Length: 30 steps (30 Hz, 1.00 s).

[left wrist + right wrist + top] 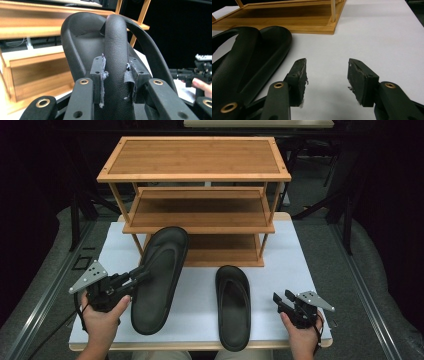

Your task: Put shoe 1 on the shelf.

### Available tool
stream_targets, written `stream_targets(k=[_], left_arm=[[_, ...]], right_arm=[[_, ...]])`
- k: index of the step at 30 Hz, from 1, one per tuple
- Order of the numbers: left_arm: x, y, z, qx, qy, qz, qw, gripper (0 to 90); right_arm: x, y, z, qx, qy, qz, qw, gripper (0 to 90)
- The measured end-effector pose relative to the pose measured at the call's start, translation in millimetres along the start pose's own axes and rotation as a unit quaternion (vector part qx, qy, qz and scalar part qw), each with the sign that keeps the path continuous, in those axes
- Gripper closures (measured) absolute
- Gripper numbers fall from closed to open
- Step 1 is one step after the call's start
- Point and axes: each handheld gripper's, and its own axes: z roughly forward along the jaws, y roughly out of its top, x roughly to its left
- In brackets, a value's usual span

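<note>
Two black flip-flops and a bamboo shoe rack [195, 157] with three shelves are on the white table. My left gripper [145, 276] is shut on the strap [116, 50] of the left flip-flop [160, 280], which is tilted with its toe toward the lowest shelf [220, 251]. The strap sits between the pads [98, 72]. The right flip-flop [233, 307] lies flat near the front edge. My right gripper [277, 300] stands open to its right, nothing between its fingers [298, 75], with that flip-flop [249, 65] on its left.
The rack's lowest shelf [287, 17] lies just beyond the right flip-flop. Bare white table top [374, 37] stretches ahead of and right of the right gripper. Grey floor and metal rails [45, 290] flank the table. The right gripper [180, 73] appears far right in the left gripper view.
</note>
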Motion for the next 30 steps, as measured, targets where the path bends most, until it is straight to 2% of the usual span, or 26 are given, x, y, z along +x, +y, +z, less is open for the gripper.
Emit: stream_targets(k=[1, 3, 5, 6, 11, 16, 17, 23, 25, 30], left_arm=[[0.0, 0.0, 0.0, 0.000, 0.000, 0.000, 1.0000, 69.3], [-2.0, 12.4, 4.5, -0.004, 0.000, 0.009, 1.0000, 69.3], [-2.1, 16.3, 6.8, -0.005, -0.002, 0.009, 0.9999, 69.3], [-2.1, 23.4, 12.0, -0.008, -0.002, 0.009, 0.9999, 69.3], [-0.3, 34.1, 24.3, -0.008, 0.002, 0.012, 0.9999, 69.3], [6.2, 43.7, 41.3, -0.016, 0.019, 0.005, 0.9997, 69.3], [8.0, 44.9, 44.6, -0.018, 0.023, 0.002, 0.9996, 69.3], [19.6, 54.2, 67.3, -0.033, 0.049, -0.017, 0.9981, 69.4], [20.6, 55.3, 69.8, -0.034, 0.052, -0.018, 0.9979, 69.3], [26.4, 62.9, 88.2, -0.036, 0.067, -0.025, 0.9968, 69.3]], right_arm=[[0.0, 0.0, 0.0, 0.000, 0.000, 0.000, 1.0000, 49.1], [0.3, 0.0, 0.3, 0.000, 0.001, -0.001, 1.0000, 49.1], [0.3, 0.0, 0.3, 0.000, 0.001, -0.001, 1.0000, 49.1], [0.3, 0.0, 0.6, 0.000, 0.001, -0.001, 1.0000, 49.1], [0.3, 0.0, 0.9, 0.000, 0.002, -0.001, 1.0000, 49.1], [-0.9, -0.1, 0.6, 0.000, 0.003, -0.001, 1.0000, 49.1], [-1.1, 0.3, -0.4, 0.007, 0.003, 0.000, 1.0000, 49.1], [-1.1, 0.1, -0.1, 0.007, 0.004, -0.001, 1.0000, 49.1], [-0.9, 0.1, 0.1, 0.007, 0.004, -0.001, 1.0000, 49.1], [-1.2, -0.4, 0.9, 0.004, 0.006, -0.001, 1.0000, 49.1]])
